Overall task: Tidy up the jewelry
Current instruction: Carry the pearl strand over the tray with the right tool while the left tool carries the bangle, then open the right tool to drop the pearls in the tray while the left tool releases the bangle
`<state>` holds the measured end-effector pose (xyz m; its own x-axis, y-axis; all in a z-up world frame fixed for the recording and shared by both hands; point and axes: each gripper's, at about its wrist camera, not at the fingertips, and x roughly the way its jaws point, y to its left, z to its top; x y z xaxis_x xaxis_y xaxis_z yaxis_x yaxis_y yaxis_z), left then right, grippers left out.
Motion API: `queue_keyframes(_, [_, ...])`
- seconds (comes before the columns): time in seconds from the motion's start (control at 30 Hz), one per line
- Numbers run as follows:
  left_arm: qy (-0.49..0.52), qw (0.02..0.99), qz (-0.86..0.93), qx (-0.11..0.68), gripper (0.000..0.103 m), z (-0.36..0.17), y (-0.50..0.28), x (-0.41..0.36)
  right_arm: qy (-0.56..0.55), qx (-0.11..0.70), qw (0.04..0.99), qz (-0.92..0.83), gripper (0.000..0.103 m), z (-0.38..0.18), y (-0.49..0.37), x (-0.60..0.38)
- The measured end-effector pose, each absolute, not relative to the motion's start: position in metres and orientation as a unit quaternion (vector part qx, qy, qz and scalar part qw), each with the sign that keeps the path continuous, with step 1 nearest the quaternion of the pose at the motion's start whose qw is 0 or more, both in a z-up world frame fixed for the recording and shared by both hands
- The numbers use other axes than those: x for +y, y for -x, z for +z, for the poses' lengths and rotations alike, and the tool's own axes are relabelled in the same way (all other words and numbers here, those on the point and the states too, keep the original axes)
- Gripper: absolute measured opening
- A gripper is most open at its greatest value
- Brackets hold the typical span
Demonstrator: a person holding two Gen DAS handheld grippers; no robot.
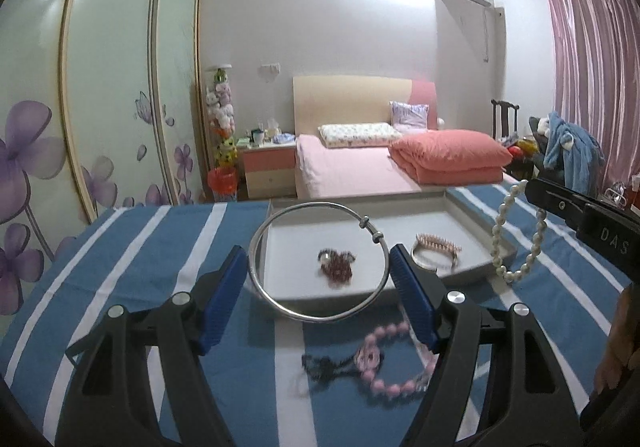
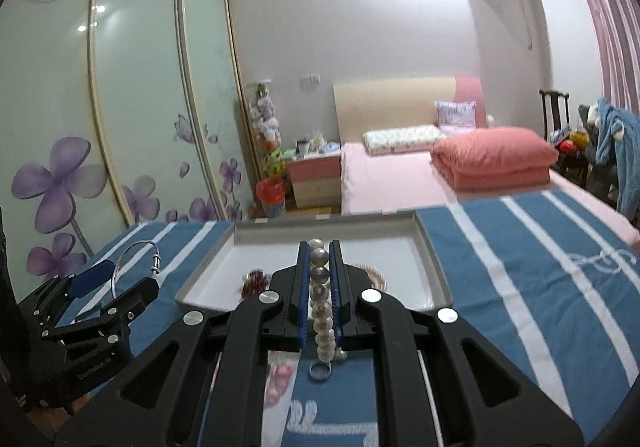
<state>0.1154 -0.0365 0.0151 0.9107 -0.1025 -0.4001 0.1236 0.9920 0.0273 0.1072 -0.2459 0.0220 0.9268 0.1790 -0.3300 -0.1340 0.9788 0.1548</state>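
The left tool [image 1: 318,279] grips a silver bangle [image 1: 318,261] across its width, the blue pads [image 1: 224,295] pressing on opposite sides of the hoop, which stands nearly upright above the near edge of the grey tray [image 1: 476,213]. The right tool [image 2: 320,295] is clamped on a pearl strand [image 2: 322,299]; in the left view the strand [image 1: 516,235] hangs in a loop by the tray's right edge.

The tray sits on a blue-and-white striped cloth [image 1: 152,247] covering the bench, and already holds a dark red beaded piece [image 1: 336,265] and a rose-gold bracelet [image 1: 436,247]. A pink bead bracelet [image 1: 384,367] and a dark tangled piece [image 1: 320,365] lie on the cloth at the near edge, outside the tray.

The bangle is probably light, stiff and slick; squeezed across its width it may spring or pop free, so gentle pressure suits it, and it should be lowered flat. The pearl strand is limp and will swing; a hold on several beads at once looks secure, though hard pinching could strain the thread. It likely needs lowering slowly so it coils inside the tray.
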Motion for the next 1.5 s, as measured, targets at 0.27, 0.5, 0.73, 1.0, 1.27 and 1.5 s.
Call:
queue_keyframes(0.27, [-0.027, 0.982, -0.045, 0.181, 0.071, 0.025, -0.133, -0.043, -0.063, 0.147, 0.985, 0.068, 0.010, 0.032, -0.124, -0.244])
queue_keyframes(0.5, [-0.028, 0.982, -0.038, 0.183, 0.071, 0.024, -0.156, -0.048, -0.063, 0.147, 0.985, 0.064, 0.010, 0.029, -0.144, -0.242])
queue_keyframes(0.73, [-0.029, 0.979, -0.032, 0.198, 0.071, 0.016, -0.187, -0.050, -0.059, 0.156, 0.984, 0.060, 0.010, 0.023, -0.163, -0.241])
queue_keyframes(1.0, [-0.030, 0.975, -0.038, 0.218, 0.071, 0.003, -0.217, -0.052, -0.074, 0.190, 0.977, 0.059, 0.010, 0.007, -0.196, -0.243])
queue_keyframes(1.27, [-0.031, 0.966, -0.044, 0.254, 0.071, -0.018, -0.242, -0.056, -0.097, 0.243, 0.963, 0.063, 0.010, -0.015, -0.225, -0.245])
queue_keyframes(1.5, [-0.026, 0.957, -0.050, 0.286, 0.072, -0.033, -0.257, -0.057, -0.108, 0.285, 0.950, 0.065, 0.011, -0.028, -0.242, -0.245])
